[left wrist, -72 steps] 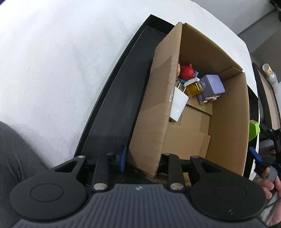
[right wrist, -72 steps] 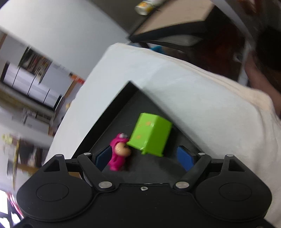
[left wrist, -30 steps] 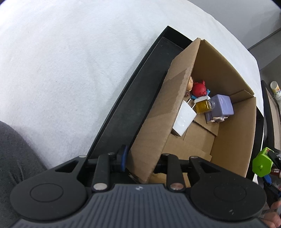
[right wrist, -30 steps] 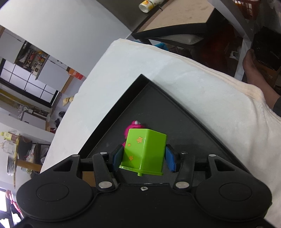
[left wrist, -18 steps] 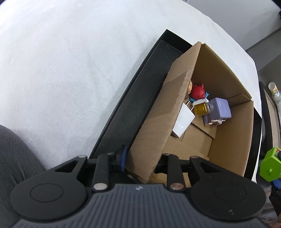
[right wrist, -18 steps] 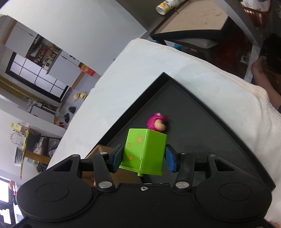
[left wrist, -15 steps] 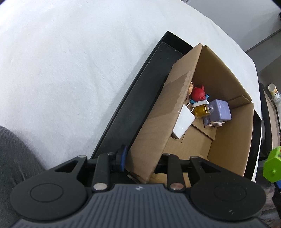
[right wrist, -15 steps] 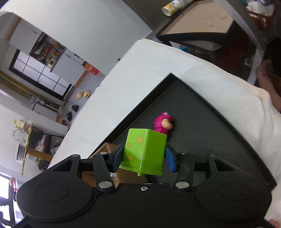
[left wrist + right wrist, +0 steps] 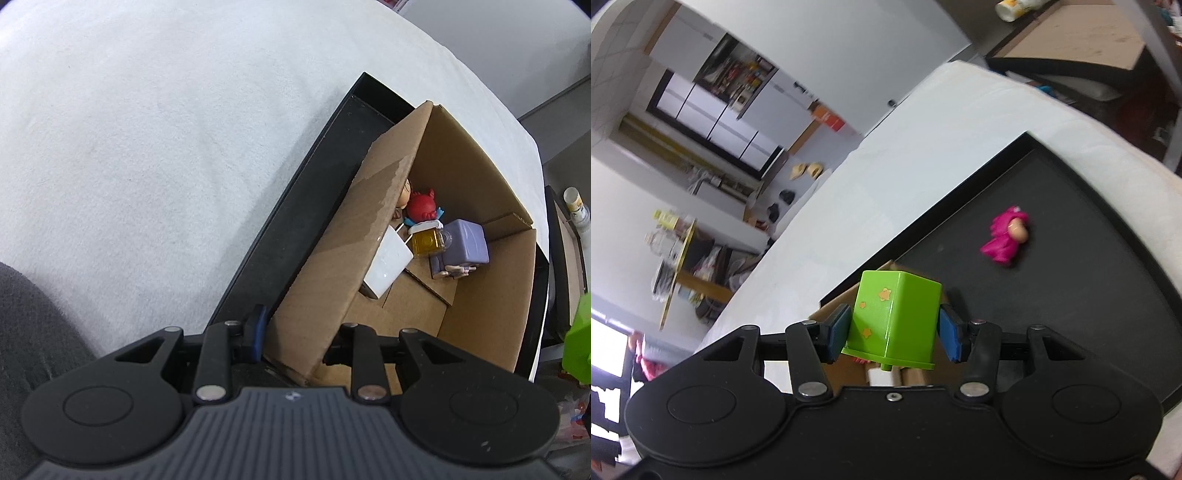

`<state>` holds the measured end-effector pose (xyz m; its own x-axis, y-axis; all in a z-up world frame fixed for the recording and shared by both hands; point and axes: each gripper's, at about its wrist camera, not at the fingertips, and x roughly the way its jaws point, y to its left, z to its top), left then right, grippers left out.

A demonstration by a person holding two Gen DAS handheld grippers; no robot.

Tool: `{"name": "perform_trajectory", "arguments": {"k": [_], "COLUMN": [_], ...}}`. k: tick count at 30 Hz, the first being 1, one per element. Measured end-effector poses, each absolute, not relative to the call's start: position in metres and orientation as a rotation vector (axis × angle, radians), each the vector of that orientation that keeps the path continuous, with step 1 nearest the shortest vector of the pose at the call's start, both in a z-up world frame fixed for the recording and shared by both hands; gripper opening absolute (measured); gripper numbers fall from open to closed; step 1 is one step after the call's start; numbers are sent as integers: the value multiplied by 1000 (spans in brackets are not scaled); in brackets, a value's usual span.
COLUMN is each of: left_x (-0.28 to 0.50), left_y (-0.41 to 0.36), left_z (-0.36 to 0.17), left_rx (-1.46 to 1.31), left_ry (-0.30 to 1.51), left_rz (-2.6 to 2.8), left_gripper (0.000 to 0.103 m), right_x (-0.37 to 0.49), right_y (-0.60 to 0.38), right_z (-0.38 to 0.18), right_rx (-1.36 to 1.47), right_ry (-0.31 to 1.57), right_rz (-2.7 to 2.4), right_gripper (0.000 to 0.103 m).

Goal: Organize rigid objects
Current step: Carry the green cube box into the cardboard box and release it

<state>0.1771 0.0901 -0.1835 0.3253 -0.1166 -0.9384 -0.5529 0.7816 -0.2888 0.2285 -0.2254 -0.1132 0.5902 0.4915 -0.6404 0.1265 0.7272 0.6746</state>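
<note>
Right gripper clamped on green star-printed cube, now lifted above cardboard box edge. Left gripper pinches box's near wall. Pink figurine lies far right on black tray; white cloth underneath. Since 0.5 s ago the cube has moved further left over the box.

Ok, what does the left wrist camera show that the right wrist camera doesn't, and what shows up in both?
Only the left wrist view shows the box's contents: a white cup, a red figure, an amber jar and a purple block, plus the left gripper clamped on the box wall. Only the right wrist view shows the pink figure lying on the tray and the right gripper gripping the green block. Both show the cardboard box, the black tray and that green block.
</note>
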Motion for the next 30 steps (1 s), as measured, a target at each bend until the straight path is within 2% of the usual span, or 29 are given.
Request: {"name": "perform_trajectory", "arguments": {"k": [13,30], "left_x": [176,169], "left_y": [90,84], "left_z": [-186,-189], "left_rx": [-662,-680], "left_ry": [1238,1245], "left_rz": [293,243], "left_gripper": [27,27], "right_x": [234,245], "right_y": [-166,-103], "right_z": [-110,-140], "right_rx": [571,243], "right_ry": [996,1063], "right_rz": [351,305], "right_gripper": [50,50]}}
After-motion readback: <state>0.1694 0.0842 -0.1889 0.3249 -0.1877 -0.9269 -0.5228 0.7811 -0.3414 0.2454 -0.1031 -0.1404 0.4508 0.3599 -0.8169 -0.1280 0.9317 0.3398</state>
